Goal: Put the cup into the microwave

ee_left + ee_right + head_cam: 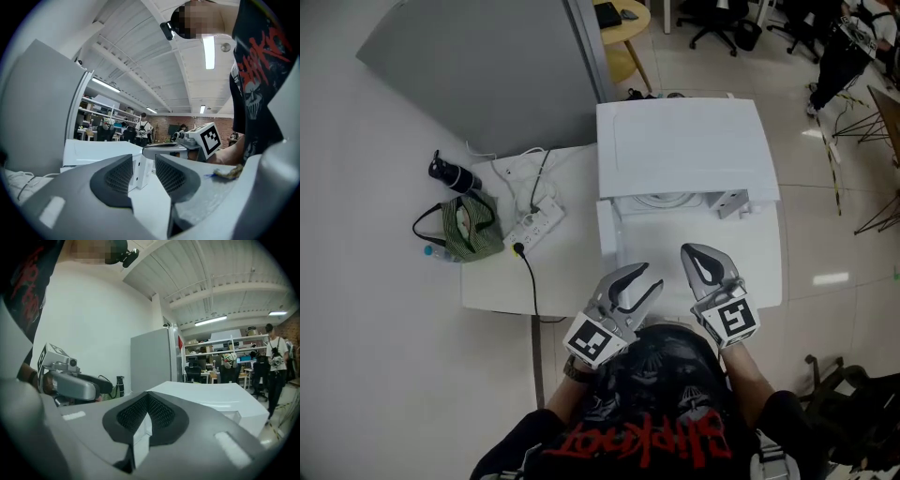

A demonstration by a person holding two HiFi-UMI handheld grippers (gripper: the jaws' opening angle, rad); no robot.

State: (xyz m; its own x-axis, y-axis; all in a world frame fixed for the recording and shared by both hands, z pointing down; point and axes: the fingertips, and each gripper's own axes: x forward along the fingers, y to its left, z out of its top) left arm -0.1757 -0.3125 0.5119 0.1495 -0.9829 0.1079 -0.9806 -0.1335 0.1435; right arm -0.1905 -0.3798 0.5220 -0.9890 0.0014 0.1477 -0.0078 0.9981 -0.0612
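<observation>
The white microwave (684,145) stands on the white table (502,281); I look down on its top, and it also shows in the right gripper view (211,397). A round white shape (666,200) lies at its front edge; whether it is the cup I cannot tell. No cup shows clearly in any view. My left gripper (652,277) (143,173) hovers before the microwave, open, with nothing between its pads. My right gripper (694,255) (147,399) is beside it on the right, shut and empty. Both point level towards the microwave.
A small white bracket (731,202) juts out at the microwave's front right. On the table's left part lie a power strip (534,223) with a black cable, a black bottle (453,175) and a green striped bag (473,228). A tall grey cabinet (487,66) stands behind.
</observation>
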